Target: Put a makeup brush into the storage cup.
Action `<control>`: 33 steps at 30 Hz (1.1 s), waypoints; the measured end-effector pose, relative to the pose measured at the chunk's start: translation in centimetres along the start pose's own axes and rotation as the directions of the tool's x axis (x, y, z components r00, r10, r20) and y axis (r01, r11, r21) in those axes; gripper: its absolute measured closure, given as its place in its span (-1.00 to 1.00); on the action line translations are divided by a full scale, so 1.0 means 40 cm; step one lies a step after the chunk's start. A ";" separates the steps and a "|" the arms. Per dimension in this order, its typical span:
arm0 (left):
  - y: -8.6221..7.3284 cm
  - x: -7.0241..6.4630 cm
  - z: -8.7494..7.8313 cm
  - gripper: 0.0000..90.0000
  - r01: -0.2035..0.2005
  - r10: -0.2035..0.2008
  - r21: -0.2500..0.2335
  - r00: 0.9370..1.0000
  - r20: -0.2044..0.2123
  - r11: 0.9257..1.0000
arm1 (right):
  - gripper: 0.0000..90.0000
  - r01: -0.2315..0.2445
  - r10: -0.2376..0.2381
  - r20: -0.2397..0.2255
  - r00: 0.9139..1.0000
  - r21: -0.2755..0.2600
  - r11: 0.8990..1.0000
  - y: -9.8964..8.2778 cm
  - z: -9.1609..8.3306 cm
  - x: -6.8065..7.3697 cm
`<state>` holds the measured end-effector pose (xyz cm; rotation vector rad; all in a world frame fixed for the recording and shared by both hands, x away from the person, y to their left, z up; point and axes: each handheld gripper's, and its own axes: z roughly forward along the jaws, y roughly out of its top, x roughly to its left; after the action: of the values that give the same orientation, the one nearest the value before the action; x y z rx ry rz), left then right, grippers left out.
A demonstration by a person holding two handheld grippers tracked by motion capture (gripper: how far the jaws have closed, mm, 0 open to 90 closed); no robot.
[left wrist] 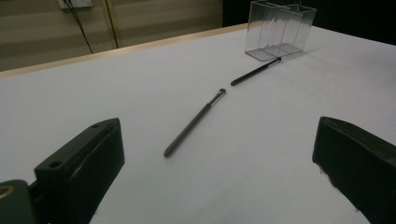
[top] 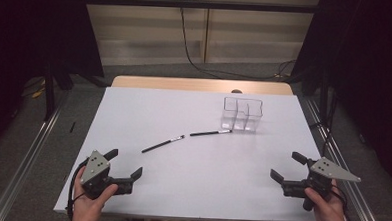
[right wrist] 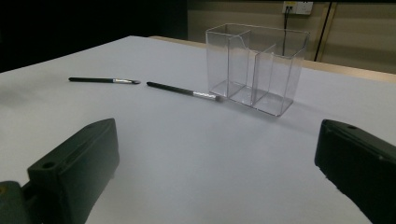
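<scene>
Two thin black brushes lie end to end on the white table (top: 180, 185). One brush (top: 163, 144) (left wrist: 194, 123) (right wrist: 103, 80) is to the left; the other brush (top: 210, 133) (left wrist: 256, 71) (right wrist: 183, 91) has its tip near a clear divided holder (top: 242, 113) (left wrist: 280, 31) (right wrist: 256, 67). My left gripper (top: 126, 163) (left wrist: 219, 172) stands open near the front left corner, aimed at the left brush. Near the front right edge my right gripper (top: 287, 166) (right wrist: 217, 172) is open too. Nothing is between either pair of jaws.
The holder stands empty toward the back right of the table. A wooden strip (top: 202, 85) runs along the far edge. Metal rails (top: 27, 155) flank the table, and a cable (top: 196, 60) trails over the floor behind.
</scene>
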<state>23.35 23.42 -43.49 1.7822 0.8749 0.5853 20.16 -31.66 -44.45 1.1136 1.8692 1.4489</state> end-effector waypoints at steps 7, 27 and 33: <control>0.014 0.012 0.015 -0.95 0.021 -0.021 0.014 0.999 0.030 1.000 | -1.00 -0.006 0.006 0.005 1.000 0.001 1.000 0.000 0.003 -0.002; 0.053 0.004 0.102 -0.93 -0.014 0.010 0.033 0.995 0.103 0.999 | -1.00 -0.004 0.004 -0.014 1.000 0.008 1.000 0.000 0.009 0.001; 0.063 0.013 0.119 -0.94 0.006 -0.010 0.031 0.995 0.102 1.000 | -1.00 -0.006 0.006 -0.016 1.000 0.007 1.000 0.000 0.008 0.000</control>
<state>27.90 20.53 -42.88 1.8189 0.8240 0.4732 20.43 -31.47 -44.53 1.1148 1.8846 1.4593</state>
